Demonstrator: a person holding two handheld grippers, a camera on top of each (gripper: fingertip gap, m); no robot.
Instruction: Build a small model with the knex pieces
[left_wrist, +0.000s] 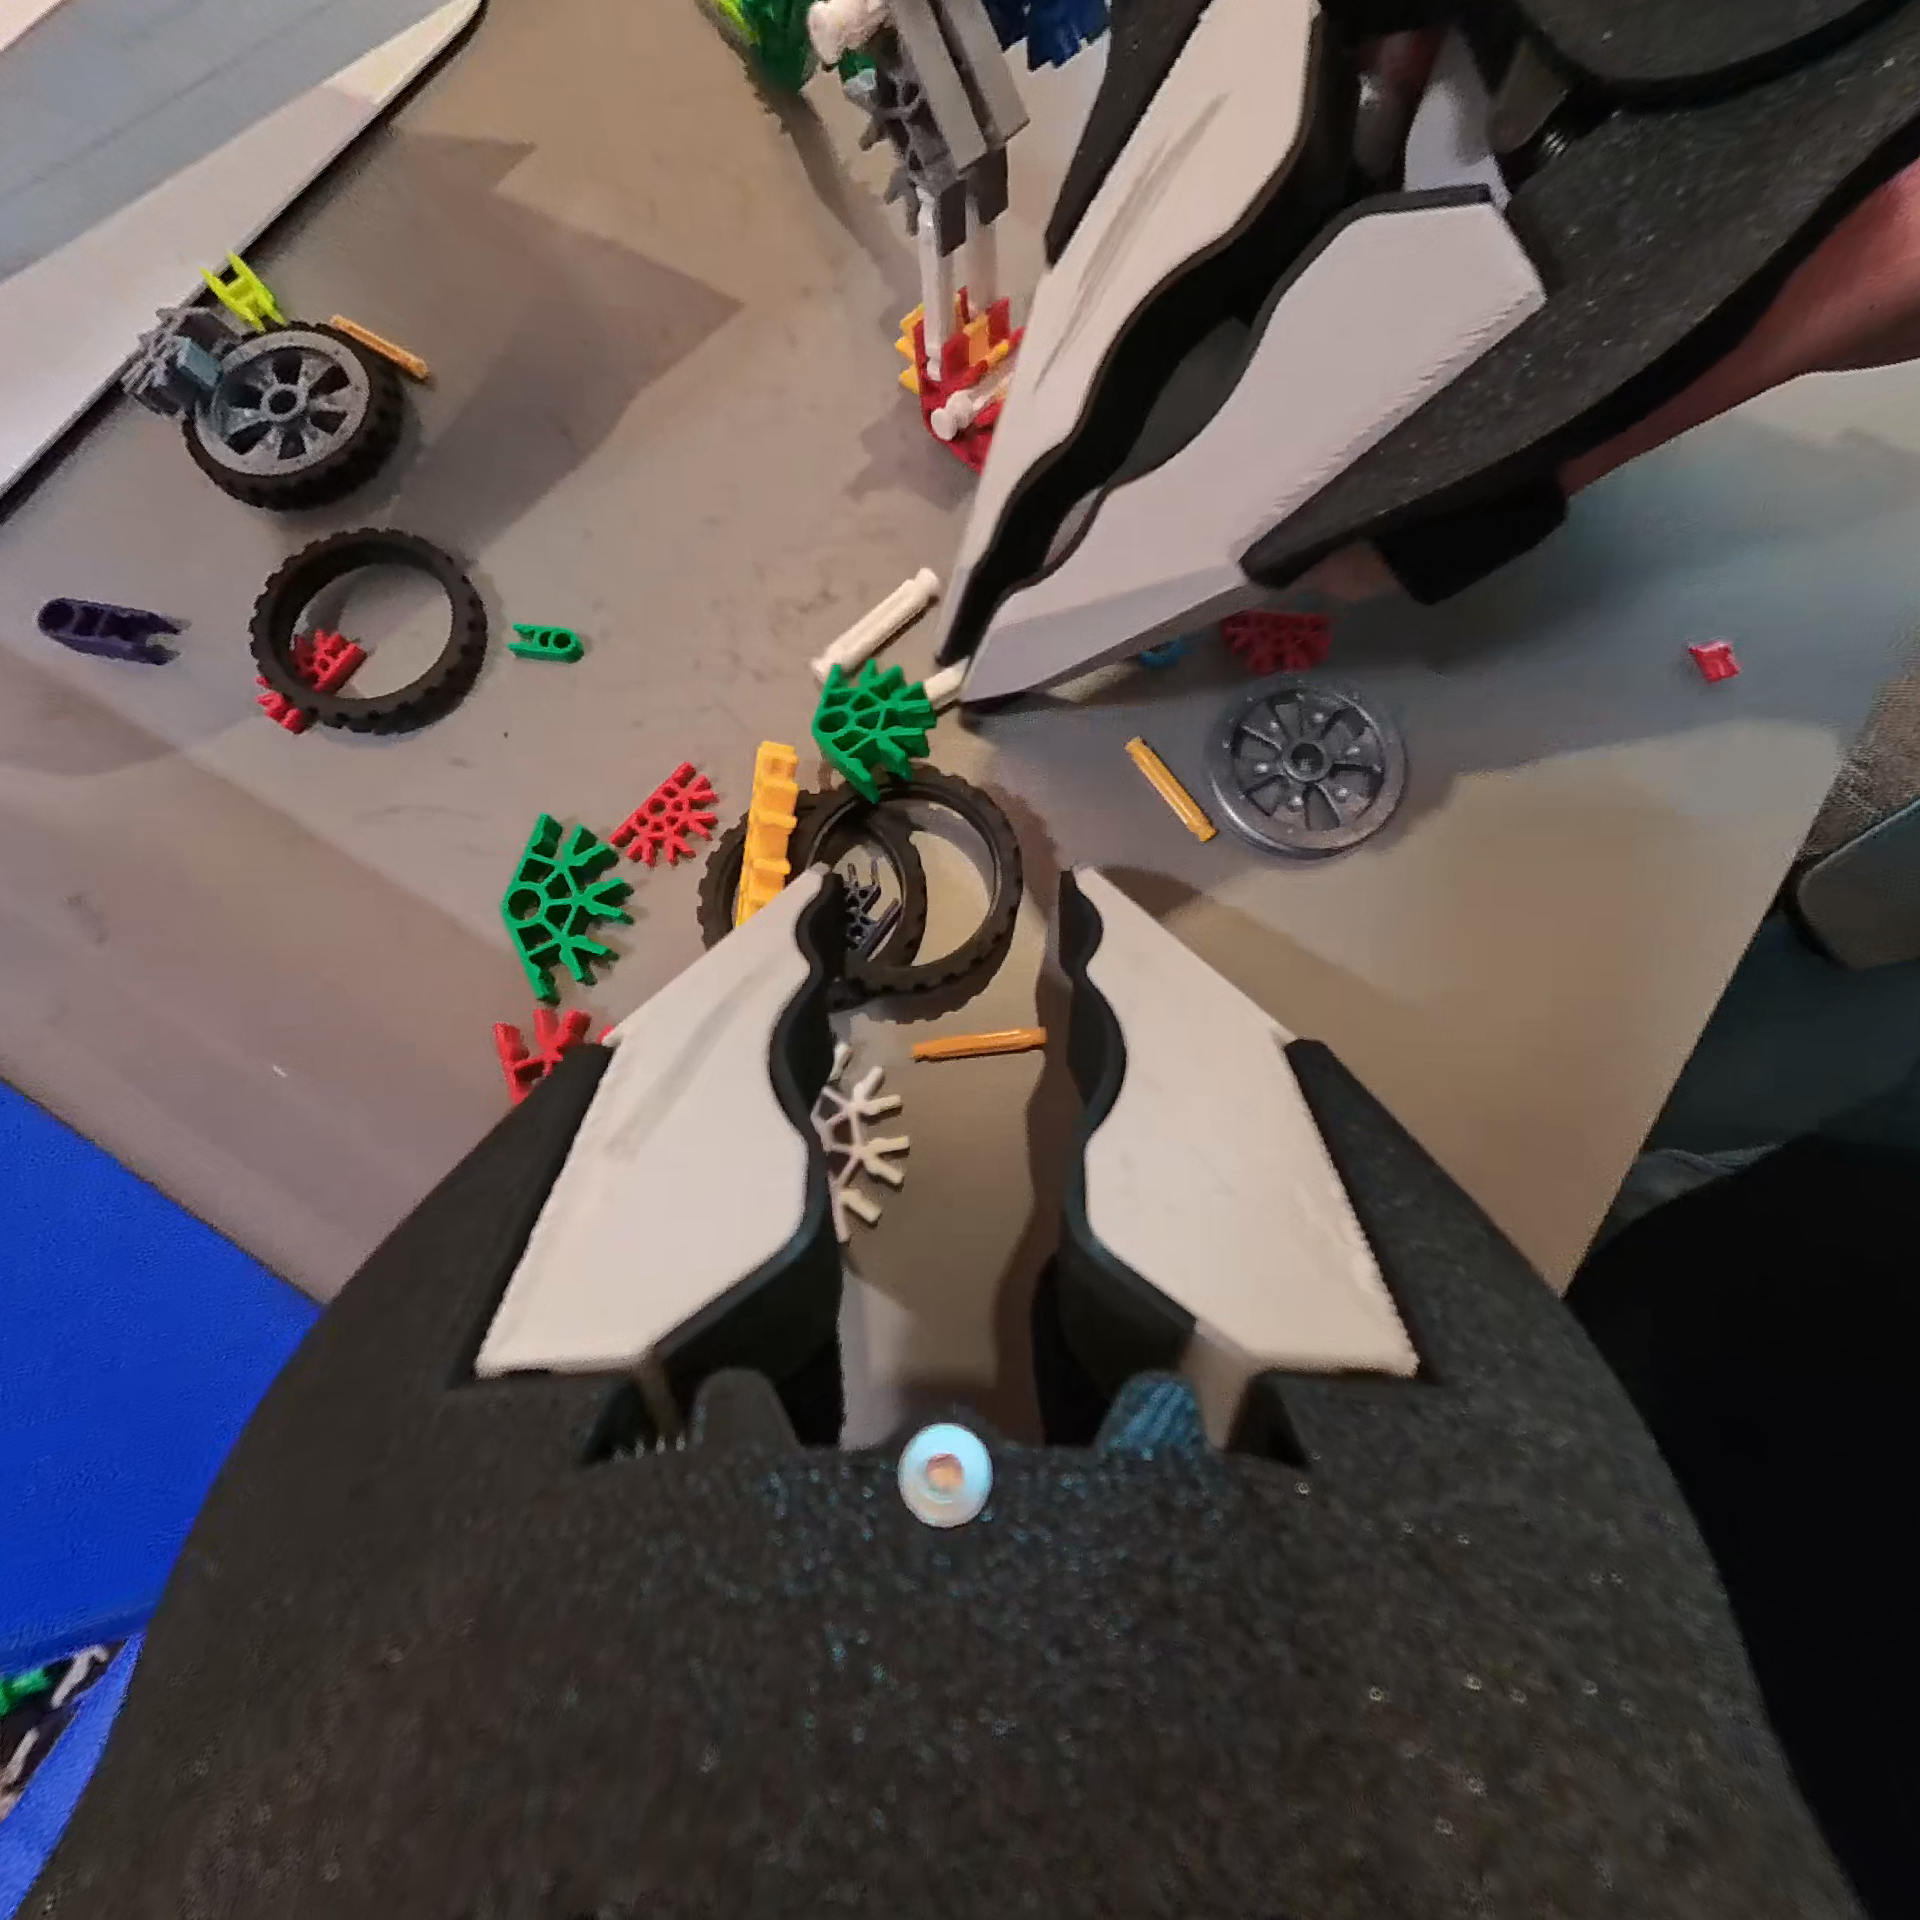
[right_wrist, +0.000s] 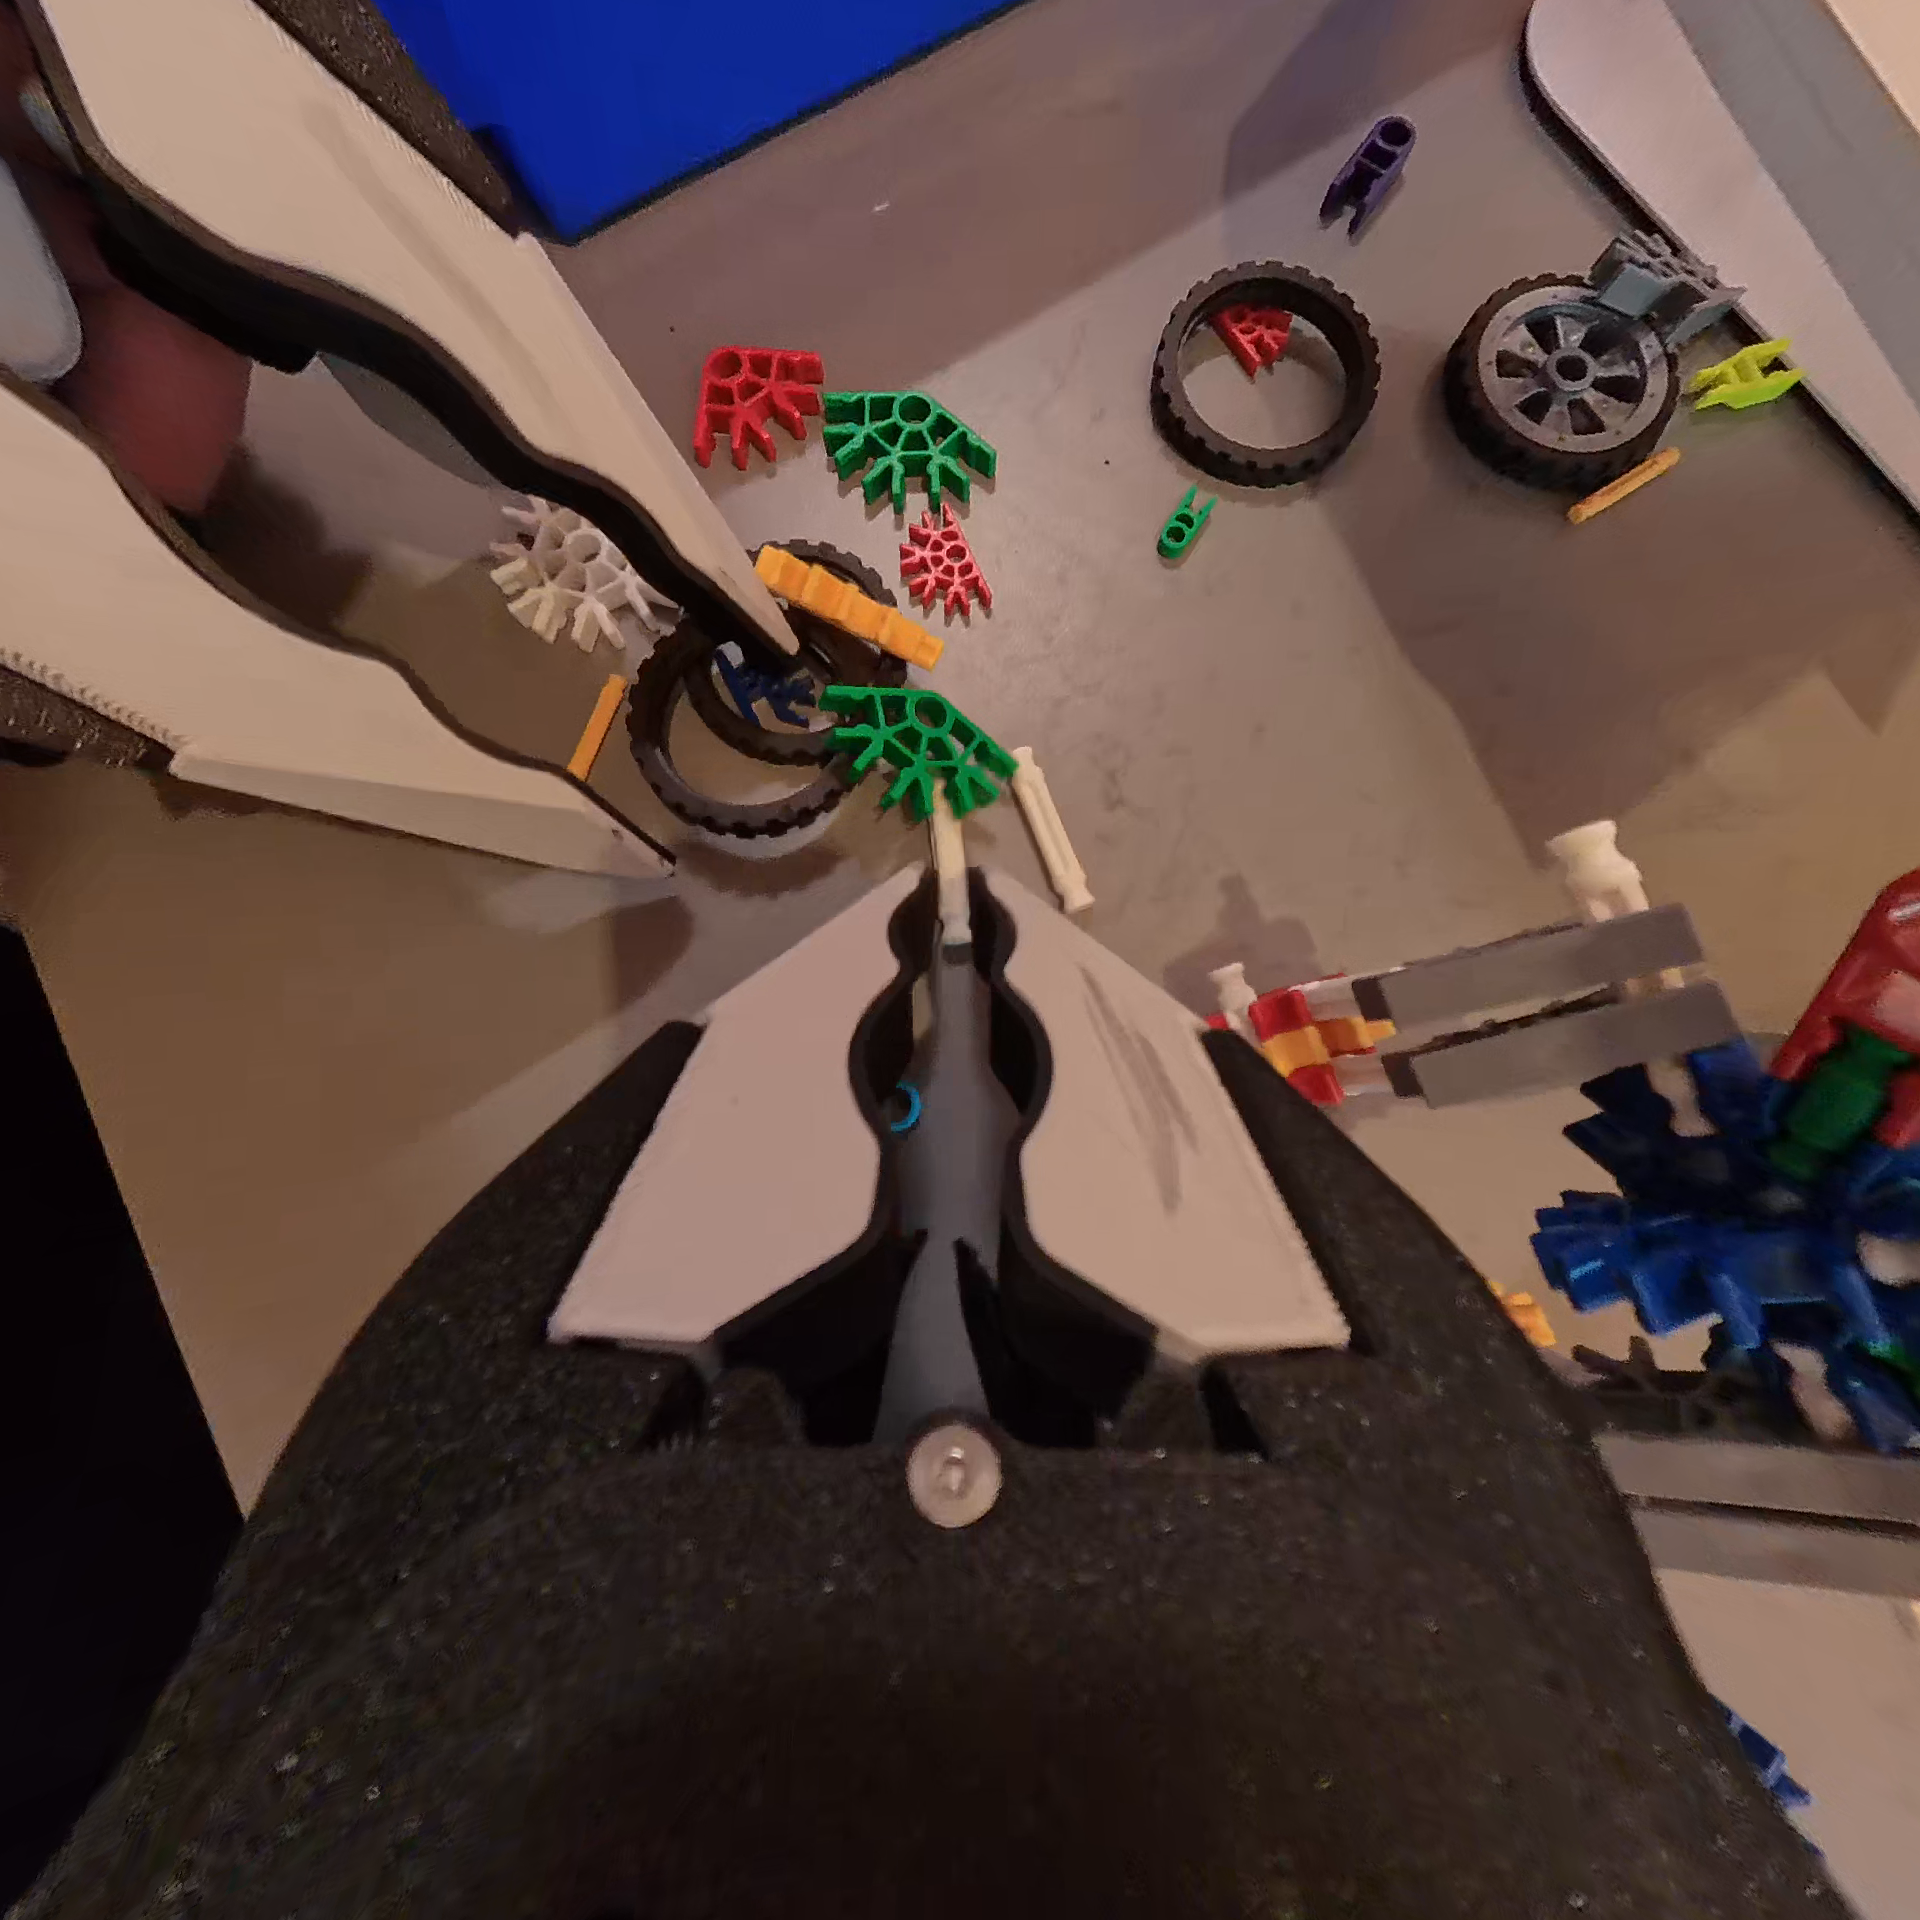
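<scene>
My right gripper (right_wrist: 951, 883) is shut on a short white rod (right_wrist: 948, 847) that is plugged into a green fan-shaped connector (right_wrist: 920, 743). The connector rests against the rim of two overlapping black tyres (right_wrist: 743, 805). In the left wrist view the right gripper (left_wrist: 961, 686) comes in from the upper right, with the rod (left_wrist: 943, 683) and the connector (left_wrist: 871, 727) at its tip. My left gripper (left_wrist: 948, 894) is open and empty. Its left fingertip (left_wrist: 816, 883) dips inside the tyres (left_wrist: 961, 977), beside a dark blue piece (left_wrist: 862, 904). Its other finger stands outside the rim.
On the grey table (left_wrist: 623, 436) lie a yellow connector (left_wrist: 769, 831), red (left_wrist: 665, 816) and green (left_wrist: 561, 904) connectors, a white snowflake connector (left_wrist: 857, 1143), orange rods (left_wrist: 977, 1044), a loose white rod (left_wrist: 878, 629), a grey hub (left_wrist: 1304, 769), another tyre (left_wrist: 369, 629), a wheel (left_wrist: 291, 416) and a built model (right_wrist: 1538, 997). The grey hub (left_wrist: 1304, 769) is about 5 centimeters from my left fingertips.
</scene>
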